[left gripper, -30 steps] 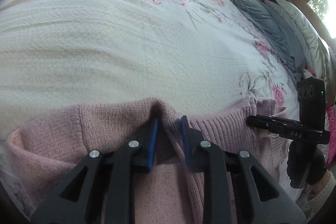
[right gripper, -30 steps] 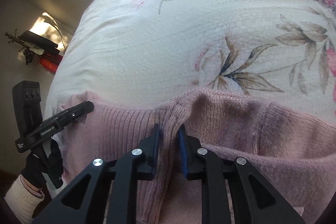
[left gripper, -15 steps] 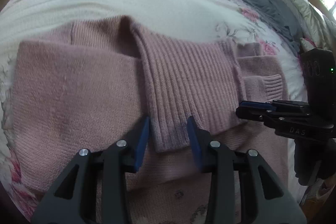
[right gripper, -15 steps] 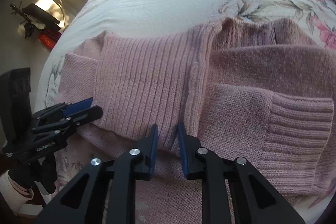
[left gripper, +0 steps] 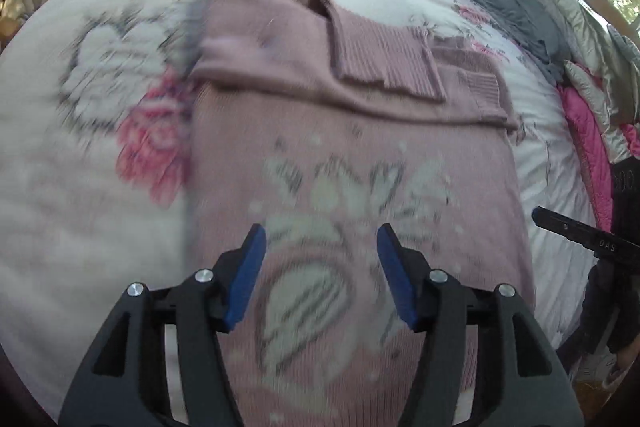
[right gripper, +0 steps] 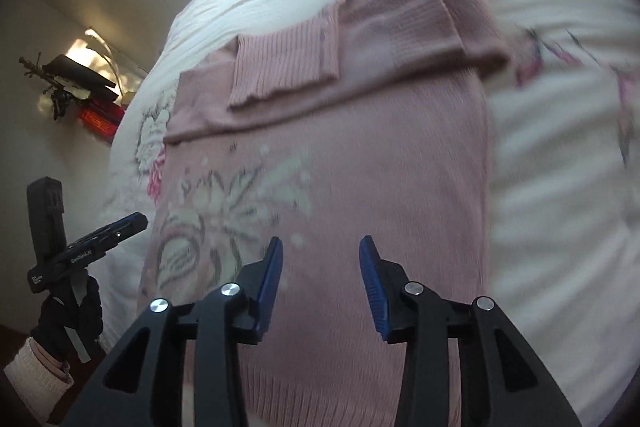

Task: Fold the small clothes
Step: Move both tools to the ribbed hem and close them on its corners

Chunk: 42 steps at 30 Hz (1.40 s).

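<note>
Sweater (left gripper: 352,155) pink, flat on bedspread (left gripper: 100,187) | both grippers' fingers spread, empty | right gripper (left gripper: 576,231) lettering "DAS"

Both grippers — left gripper (left gripper: 320,267), right gripper (right gripper: 320,269) — releasing the folded-down sweater (left gripper: 360,155), jaws spreading wide, pulling back.

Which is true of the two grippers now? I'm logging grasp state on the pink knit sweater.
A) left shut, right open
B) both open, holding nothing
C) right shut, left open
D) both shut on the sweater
B: the left gripper and right gripper both show blue pads spread wide, above the pink knit sweater, nothing between them.
</note>
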{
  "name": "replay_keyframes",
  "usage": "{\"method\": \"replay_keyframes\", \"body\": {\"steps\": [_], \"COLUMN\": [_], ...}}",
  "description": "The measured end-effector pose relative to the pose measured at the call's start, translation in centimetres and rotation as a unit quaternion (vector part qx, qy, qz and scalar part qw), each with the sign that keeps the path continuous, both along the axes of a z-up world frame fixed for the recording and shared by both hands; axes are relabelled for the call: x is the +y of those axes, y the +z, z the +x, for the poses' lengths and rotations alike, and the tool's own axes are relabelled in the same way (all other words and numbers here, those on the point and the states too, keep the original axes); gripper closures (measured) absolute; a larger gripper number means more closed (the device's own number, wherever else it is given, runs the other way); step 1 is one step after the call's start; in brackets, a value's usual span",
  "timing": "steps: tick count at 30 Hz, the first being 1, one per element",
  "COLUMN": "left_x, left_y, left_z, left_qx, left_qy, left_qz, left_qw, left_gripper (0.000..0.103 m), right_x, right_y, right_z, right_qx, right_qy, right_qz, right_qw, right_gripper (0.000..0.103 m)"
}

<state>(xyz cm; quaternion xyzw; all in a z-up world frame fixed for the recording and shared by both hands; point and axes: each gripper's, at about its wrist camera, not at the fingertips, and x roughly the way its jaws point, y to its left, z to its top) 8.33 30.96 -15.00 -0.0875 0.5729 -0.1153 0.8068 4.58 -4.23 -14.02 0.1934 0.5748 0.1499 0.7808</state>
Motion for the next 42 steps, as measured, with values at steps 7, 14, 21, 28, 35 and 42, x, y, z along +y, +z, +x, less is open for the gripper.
{"method": "replay_keyframes", "body": {"steps": [7,14,21,28,35,42], "left_x": [4.3,7.0,8.9,8.3,7.6,7.3], "left_y": [-1.1,-2.1,-4.5,-5.2,-5.5,-6.1], "left_z": [-11.1,-15.2,-15.6,-15.1,-15.2,-14.5], "left_qx": [0.078,0.102,0.127,0.125,0.137,0.152], "left_qy": [0.061,0.068,0.095,0.085,0.070,0.065], "left_qz": [0.039,0.062,0.033,0.024,-0.034,-0.053], "left_qw": [0.9943,0.9906,0.9868,0.9882,0.9876,0.9848], "left_gripper": [0.044,0.044,0.043,0.037,0.038,0.062], "right_x": [-3.6,-6.9,-7.2,-5.9,-4.4,-5.1], "right_y": [-0.5,-2.1,-5.1,-7.7,-7.6,-8.1], "right_z": [-11.4,-15.0,-15.5,-15.1,-14.3,-14.4], "right_qx": [0.080,0.113,0.140,0.170,0.165,0.177], "right_qy": [-0.056,-0.075,-0.077,-0.065,-0.031,-0.061], "right_qz": [-0.007,-0.027,-0.023,-0.015,0.001,0.026], "right_qw": [0.995,0.990,0.987,0.983,0.986,0.982], "right_gripper": [0.057,0.051,0.050,0.048,0.048,0.048]}}
